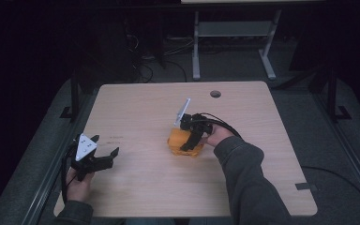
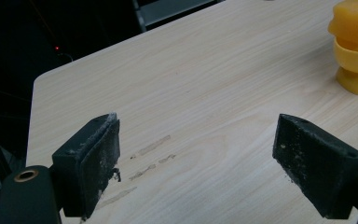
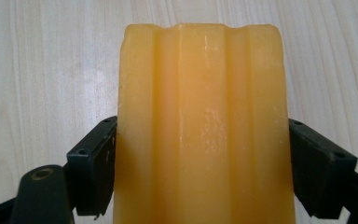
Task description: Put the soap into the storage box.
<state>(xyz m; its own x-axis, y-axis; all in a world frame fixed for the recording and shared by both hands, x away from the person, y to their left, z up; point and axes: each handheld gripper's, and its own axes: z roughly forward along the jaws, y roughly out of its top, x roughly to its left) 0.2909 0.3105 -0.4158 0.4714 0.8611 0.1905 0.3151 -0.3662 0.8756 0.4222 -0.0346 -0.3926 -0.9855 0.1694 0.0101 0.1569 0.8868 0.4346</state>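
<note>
The yellow block (image 3: 203,126) stands on the wooden table (image 1: 140,183), a little right of its middle, a ribbed, waxy-looking piece with stepped sides. The right gripper (image 1: 191,137) is closed around it, one black jaw pressed to each flank in the right gripper view, with the grip sitting low on the block. The surface looks smooth and glossy, so the likely trouble is slipping: if the squeeze is light or the hand tilts while lifting, the block could slide out between the jaws or twist on its ridges and drop back on the table. A hard squeeze might also dent it, if it is as soft as it looks. The left gripper (image 1: 96,159) rests near the table's left edge, well apart from the block, its jaws spread wide with nothing between them. The block's bottom is cut off in the right gripper view, and in the high view the gripper and hand cover much of it, so its full shape is hard to make out.
</note>
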